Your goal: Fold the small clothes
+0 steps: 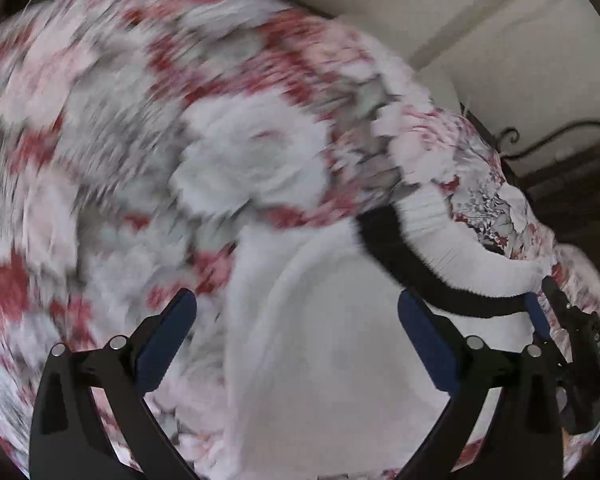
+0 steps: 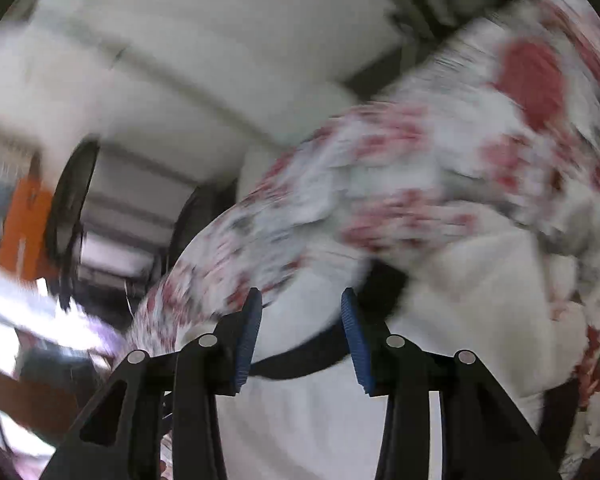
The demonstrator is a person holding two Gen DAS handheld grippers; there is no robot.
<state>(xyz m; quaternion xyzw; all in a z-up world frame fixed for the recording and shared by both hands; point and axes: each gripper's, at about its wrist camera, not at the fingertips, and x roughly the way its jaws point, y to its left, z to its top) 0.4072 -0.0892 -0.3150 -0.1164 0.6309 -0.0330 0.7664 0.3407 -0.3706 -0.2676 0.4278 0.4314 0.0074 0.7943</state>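
A white knitted garment (image 1: 320, 360) with a black trim band (image 1: 400, 256) lies on a floral red, grey and white bedspread (image 1: 100, 120). My left gripper (image 1: 296, 304) hovers over it, pointing steeply down, jaws wide open with nothing gripped. A ribbed white sleeve (image 1: 440, 236) arcs to the right and ends at my right gripper (image 1: 546, 300). In the right wrist view the right gripper (image 2: 300, 308) stands partly open over the white garment (image 2: 300, 420). The black trim (image 2: 300, 370) runs under its fingers, and the pads do not visibly press on the cloth. Both views are motion-blurred.
The bedspread (image 2: 420, 160) covers most of the surface and drops off at its edge. Beyond it are a pale wall or panel (image 1: 480, 40) and dark scrolled metalwork (image 1: 540, 136). An orange object (image 2: 24, 232) and a dark ring-shaped thing (image 2: 72, 208) sit off the bed.
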